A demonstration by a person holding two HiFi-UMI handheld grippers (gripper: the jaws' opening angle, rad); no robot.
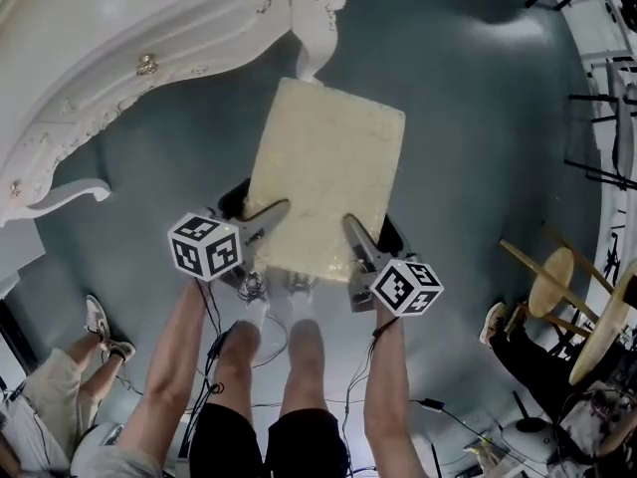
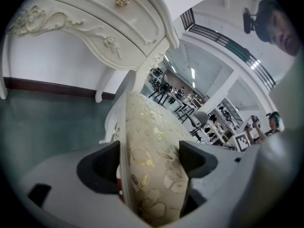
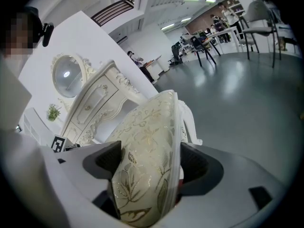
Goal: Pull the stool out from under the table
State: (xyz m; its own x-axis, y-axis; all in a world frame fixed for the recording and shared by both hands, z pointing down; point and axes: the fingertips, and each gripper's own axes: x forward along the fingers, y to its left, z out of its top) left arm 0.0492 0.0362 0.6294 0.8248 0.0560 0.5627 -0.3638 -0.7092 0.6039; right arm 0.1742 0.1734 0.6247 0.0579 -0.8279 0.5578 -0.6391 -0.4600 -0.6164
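Head view, stool (image 1: 323,167) beside table (image 1: 119,58), gripper views, left hand-held gripper (image 2: 149,158) and right hand-held gripper (image 3: 149,163) pinching its padded edge

Counts, head view unless noted:
- Stool (image 1: 323,177): 1, cushioned.
- Table (image 1: 119,28): 1, white; gold knobs on it: 2 (image 1: 146,64).
- Grippers: 2, left gripper (image 2: 149,160) and right gripper (image 3: 151,165); marker cubes: 2 (image 1: 205,245), one per gripper.
- Mirror (image 3: 66,75): 1, right gripper view.
- Bystanders: 2, one lower left (image 1: 50,396), one lower right (image 1: 537,357).
- People and chairs in the far hall: too small to count.
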